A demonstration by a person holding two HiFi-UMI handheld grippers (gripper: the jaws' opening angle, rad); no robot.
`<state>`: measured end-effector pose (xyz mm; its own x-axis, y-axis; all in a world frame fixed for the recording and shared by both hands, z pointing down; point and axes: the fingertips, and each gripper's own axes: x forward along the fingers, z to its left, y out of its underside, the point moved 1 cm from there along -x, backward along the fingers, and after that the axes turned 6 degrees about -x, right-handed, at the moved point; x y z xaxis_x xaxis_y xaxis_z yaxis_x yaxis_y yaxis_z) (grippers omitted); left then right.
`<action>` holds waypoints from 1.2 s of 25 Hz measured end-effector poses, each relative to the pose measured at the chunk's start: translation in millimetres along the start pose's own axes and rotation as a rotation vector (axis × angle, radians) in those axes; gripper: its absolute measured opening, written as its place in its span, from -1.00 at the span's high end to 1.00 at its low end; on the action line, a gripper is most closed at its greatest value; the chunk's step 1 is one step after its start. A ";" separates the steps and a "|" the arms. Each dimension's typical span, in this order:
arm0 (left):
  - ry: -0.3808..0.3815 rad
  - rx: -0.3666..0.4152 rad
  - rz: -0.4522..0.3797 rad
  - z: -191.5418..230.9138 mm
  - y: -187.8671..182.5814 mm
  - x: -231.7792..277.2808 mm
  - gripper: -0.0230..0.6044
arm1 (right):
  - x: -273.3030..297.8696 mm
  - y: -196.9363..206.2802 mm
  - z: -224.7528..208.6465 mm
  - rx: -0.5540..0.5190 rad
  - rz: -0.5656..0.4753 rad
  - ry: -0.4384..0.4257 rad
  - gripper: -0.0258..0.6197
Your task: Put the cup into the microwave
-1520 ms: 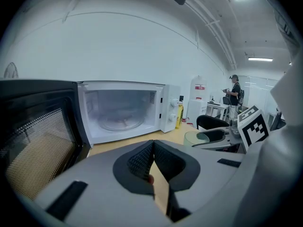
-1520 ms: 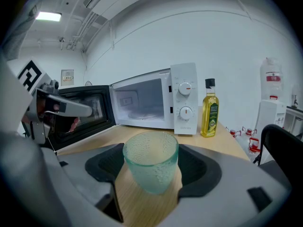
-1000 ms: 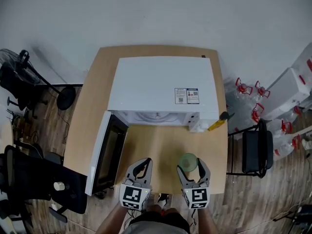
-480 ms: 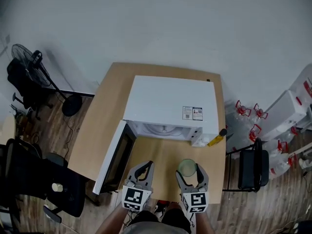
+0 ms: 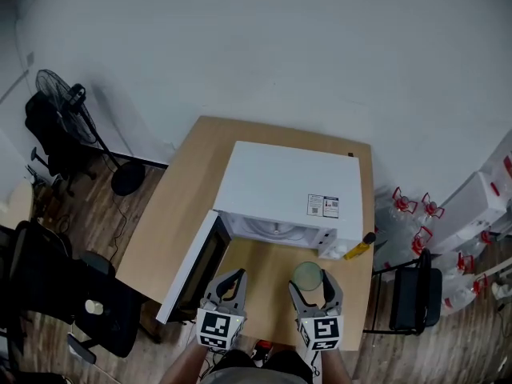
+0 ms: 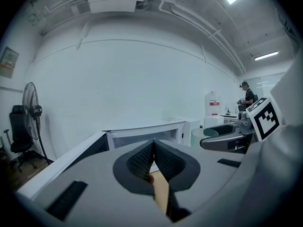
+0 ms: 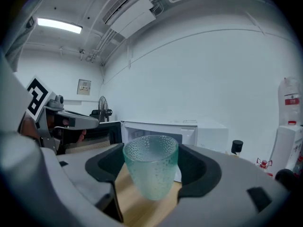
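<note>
A pale green dimpled glass cup [image 5: 307, 274] hangs upright just above the table's front edge, with my right gripper [image 5: 310, 283] shut on it. In the right gripper view the cup [image 7: 150, 174] sits between the dark pads [image 7: 199, 171]. The white microwave [image 5: 288, 189] stands at the middle of the wooden table [image 5: 174, 206], its door [image 5: 194, 267] swung open to the left and its cavity [image 7: 156, 129] facing me. My left gripper [image 5: 230, 280] hovers left of the cup near the open door, shut with nothing held; its pads [image 6: 142, 161] meet at the tip.
A small yellow bottle with a black cap [image 5: 358, 246] stands at the microwave's right front corner. Right of the table are a black chair [image 5: 416, 298] and water jugs [image 5: 412, 210]. A floor fan [image 5: 70, 102] and office chairs [image 5: 72, 294] stand at the left.
The head view has tilted up, so table and microwave now sit lower and further right in the picture. Both grippers keep their places at the front edge, the cup held throughout.
</note>
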<state>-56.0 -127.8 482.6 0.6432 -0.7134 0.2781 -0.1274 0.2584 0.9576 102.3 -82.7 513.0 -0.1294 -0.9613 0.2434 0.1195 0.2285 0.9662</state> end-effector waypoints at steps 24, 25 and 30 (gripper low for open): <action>-0.142 -0.066 0.049 53.4 7.1 65.4 0.85 | 133.3 11.4 10.3 0.035 0.023 -0.200 -0.17; -0.145 -0.068 0.053 55.3 8.8 68.4 0.85 | 138.3 13.2 9.9 0.038 0.026 -0.203 -0.17; -0.150 -0.078 0.071 61.3 15.7 81.9 0.85 | 160.1 22.9 6.6 0.060 0.043 -0.206 -0.17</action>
<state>-51.7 -222.0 525.1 0.5140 -0.7793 0.3585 -0.1061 0.3569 0.9281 77.8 -230.3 574.7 -0.3244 -0.9002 0.2904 0.0709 0.2830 0.9565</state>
